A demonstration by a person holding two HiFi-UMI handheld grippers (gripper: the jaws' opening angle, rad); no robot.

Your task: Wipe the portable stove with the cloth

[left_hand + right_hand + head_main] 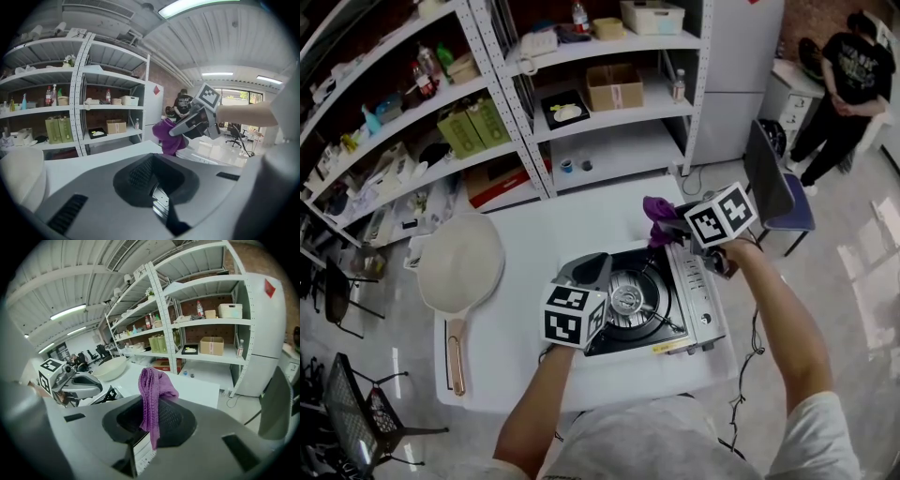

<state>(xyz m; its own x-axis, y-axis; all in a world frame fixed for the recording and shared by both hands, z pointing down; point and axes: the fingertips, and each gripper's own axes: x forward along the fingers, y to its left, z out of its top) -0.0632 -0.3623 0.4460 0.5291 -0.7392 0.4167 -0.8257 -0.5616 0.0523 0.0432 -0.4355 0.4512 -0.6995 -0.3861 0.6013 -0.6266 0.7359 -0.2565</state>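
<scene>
The silver portable stove (689, 300), with its black burner top, sits on the white table (534, 234). My right gripper (675, 225) hangs over the stove's far edge, shut on a purple cloth (657, 217). In the right gripper view the cloth (152, 390) stands bunched above the jaws and a strip hangs down between them. My left gripper (592, 269) hovers over the stove's left side with its jaws together and nothing in them. From the left gripper view the cloth (169, 138) dangles from the right gripper (180, 129) ahead.
A cream pan (459, 264) with a wooden handle lies at the table's left. White shelves (534, 103) with boxes and bottles stand behind the table. A dark chair (773, 183) and a person (844, 84) are at the back right. A cable (750, 366) hangs off the right edge.
</scene>
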